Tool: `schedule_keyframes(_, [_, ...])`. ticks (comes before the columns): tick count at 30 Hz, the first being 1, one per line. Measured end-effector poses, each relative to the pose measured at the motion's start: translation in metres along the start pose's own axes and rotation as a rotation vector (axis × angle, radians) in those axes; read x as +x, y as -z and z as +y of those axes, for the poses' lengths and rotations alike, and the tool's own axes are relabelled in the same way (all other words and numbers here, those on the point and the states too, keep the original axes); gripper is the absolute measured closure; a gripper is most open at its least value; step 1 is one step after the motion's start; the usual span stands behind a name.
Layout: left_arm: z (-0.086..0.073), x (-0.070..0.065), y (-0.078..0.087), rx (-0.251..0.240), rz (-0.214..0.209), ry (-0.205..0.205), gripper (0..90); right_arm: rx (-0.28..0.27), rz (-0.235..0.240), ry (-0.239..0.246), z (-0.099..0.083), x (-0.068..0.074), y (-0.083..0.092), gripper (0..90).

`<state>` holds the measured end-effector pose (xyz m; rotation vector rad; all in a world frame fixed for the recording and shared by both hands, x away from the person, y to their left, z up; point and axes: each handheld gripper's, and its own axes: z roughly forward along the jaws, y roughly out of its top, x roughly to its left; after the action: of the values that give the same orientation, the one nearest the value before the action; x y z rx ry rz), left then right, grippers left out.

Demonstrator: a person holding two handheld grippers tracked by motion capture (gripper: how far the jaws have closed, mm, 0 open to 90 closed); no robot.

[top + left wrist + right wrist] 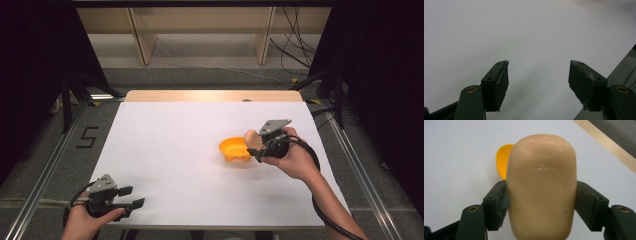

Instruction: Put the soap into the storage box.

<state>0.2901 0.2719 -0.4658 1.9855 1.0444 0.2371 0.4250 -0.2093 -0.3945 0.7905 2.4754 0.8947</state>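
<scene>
Nearest us, at the table's [165, 150] front left corner, our left gripper [131, 197] rests low with its jaws spread wide and nothing between them; in the left gripper view it [539, 75] looks out over bare white surface.

Farther in, right of centre, our right gripper [256, 150] pinches a tan soap bar [252, 138] by its two long sides. In the right gripper view the bar [541, 185] stands on end between the pads [503, 195] and rises well above them. It hangs at the right edge of the orange dish [234, 149], just over the rim as far as we can judge.

What could go wrong, in our judgement: the soap looks smooth and rounded, and the pads grip only its lower half, so it could pivot or slide out as we tilt. Released off-centre, it could strike the rim and tip or push the light dish.

The bar hides most of the dish [502, 160] from the right gripper's camera, so we cannot tell how the two line up, nor whether they touch. The dish's inside is too small to make out from above.
</scene>
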Motion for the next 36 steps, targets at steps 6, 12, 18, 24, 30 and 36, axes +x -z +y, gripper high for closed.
schedule_keyframes(6, [0.000,0.000,0.000,0.002,-0.001,0.001,32.2,0.006,0.009,0.008,0.001,-0.004,-0.005,33.5])
schedule_keyframes(12, [0.000,0.000,0.000,0.002,-0.001,0.001,32.2,0.041,0.018,0.000,0.003,-0.006,-0.006,33.5])
schedule_keyframes(18, [0.000,0.000,0.000,0.003,-0.001,-0.001,32.2,0.068,0.042,0.031,0.009,-0.008,-0.009,33.5])
schedule_keyframes(24, [0.000,0.000,0.000,0.005,-0.002,0.000,32.2,0.096,0.059,0.078,0.013,-0.010,-0.012,33.5])
schedule_keyframes(30, [0.000,0.000,0.001,0.006,-0.002,0.000,32.2,0.133,0.083,0.085,0.019,-0.011,-0.017,33.5])
schedule_keyframes(36, [0.000,0.000,0.000,0.000,0.001,-0.001,32.3,0.144,0.109,0.128,0.027,-0.015,-0.021,33.5])
